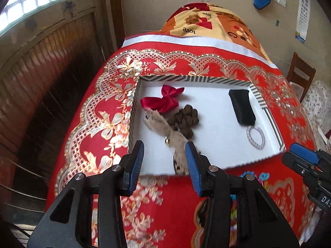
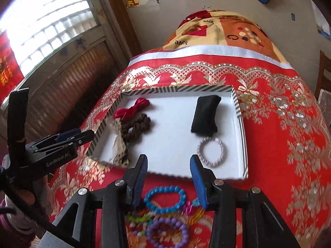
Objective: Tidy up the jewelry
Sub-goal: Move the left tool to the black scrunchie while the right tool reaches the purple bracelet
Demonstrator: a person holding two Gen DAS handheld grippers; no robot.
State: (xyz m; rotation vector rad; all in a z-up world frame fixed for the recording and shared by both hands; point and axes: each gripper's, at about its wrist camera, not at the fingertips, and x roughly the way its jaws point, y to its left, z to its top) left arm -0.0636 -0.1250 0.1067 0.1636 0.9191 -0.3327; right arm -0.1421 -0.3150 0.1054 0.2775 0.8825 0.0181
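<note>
Blue bracelet [image 2: 164,198] half hidden behind right tongs [image 2: 169,180]

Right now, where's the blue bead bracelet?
Right wrist view: the blue bracelet lies on the red cloth outside the tray, just below its near edge, between the open right gripper fingers, above the purple bracelet.

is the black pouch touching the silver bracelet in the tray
Apart. The right wrist view shows a strip of white tray floor between the black pouch and the silver bracelet; the left wrist view foreshortens that gap.

One tray [image 2: 240,111], three hair accessories [image 2: 132,128], one black pouch [image 2: 204,113], perhaps four bracelets [image 2: 164,199].
</note>
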